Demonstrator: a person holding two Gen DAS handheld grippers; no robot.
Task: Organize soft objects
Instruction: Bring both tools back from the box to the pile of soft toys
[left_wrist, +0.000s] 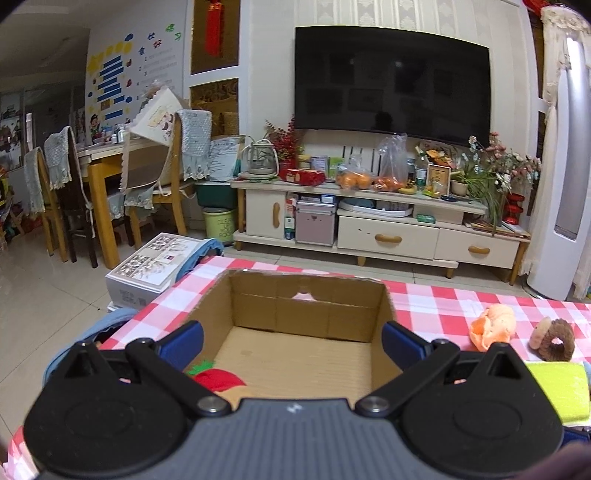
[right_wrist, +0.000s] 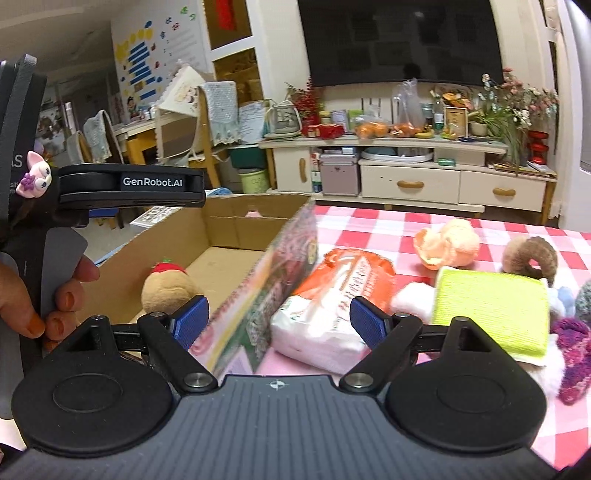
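An open cardboard box (left_wrist: 295, 317) stands on the red-checked table (left_wrist: 443, 306). My left gripper (left_wrist: 291, 339) is open and empty above the box's near end. A brown plush with a red strawberry top (left_wrist: 218, 378) lies in the box's near left corner; it also shows in the right wrist view (right_wrist: 166, 286). My right gripper (right_wrist: 279, 319) is open and empty, over the box's right wall (right_wrist: 258, 295) and an orange-and-white tissue pack (right_wrist: 332, 306). An orange plush (right_wrist: 448, 242), a brown ring plush (right_wrist: 532, 256), a green sponge cloth (right_wrist: 491, 306) and a purple knit piece (right_wrist: 576, 350) lie to the right.
The left hand-held gripper's body (right_wrist: 129, 184) shows at the left of the right wrist view. Beyond the table stand a TV cabinet (left_wrist: 388, 229), a white box on the floor (left_wrist: 151, 269) and dining chairs (left_wrist: 55, 192).
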